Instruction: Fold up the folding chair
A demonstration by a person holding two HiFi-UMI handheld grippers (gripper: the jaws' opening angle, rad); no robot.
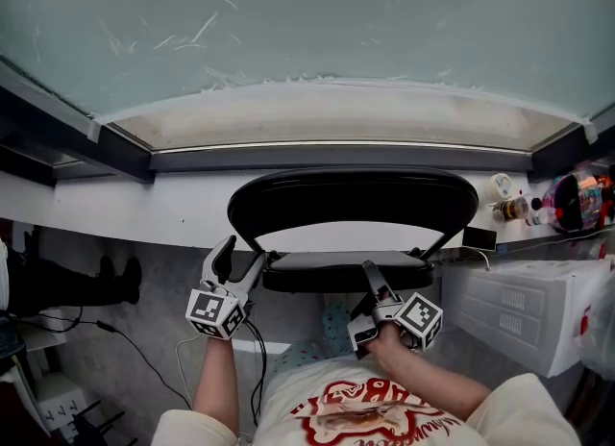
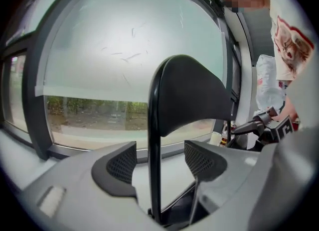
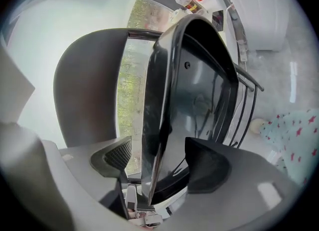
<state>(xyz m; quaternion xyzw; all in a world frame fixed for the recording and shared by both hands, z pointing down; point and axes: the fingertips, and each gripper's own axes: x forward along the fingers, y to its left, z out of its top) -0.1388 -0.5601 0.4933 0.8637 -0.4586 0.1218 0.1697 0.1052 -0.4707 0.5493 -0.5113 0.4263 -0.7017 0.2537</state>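
Observation:
The black folding chair stands in front of me by the window, with its backrest (image 1: 353, 194) above the seat (image 1: 348, 269). My left gripper (image 1: 240, 261) is at the chair's left side. In the left gripper view the gripper (image 2: 159, 163) is open, and the black frame tube (image 2: 155, 140) runs up between its jaws without touching either pad. My right gripper (image 1: 370, 290) is at the seat's front right. It (image 3: 157, 160) straddles the edge of the seat (image 3: 199, 95), which appears tilted up, and its pads stand off it.
A white windowsill (image 1: 192, 206) runs behind the chair, with bottles and jars (image 1: 514, 209) at its right end. A white plastic box (image 1: 524, 314) stands to the right. Cables (image 1: 144, 362) lie on the floor at the left.

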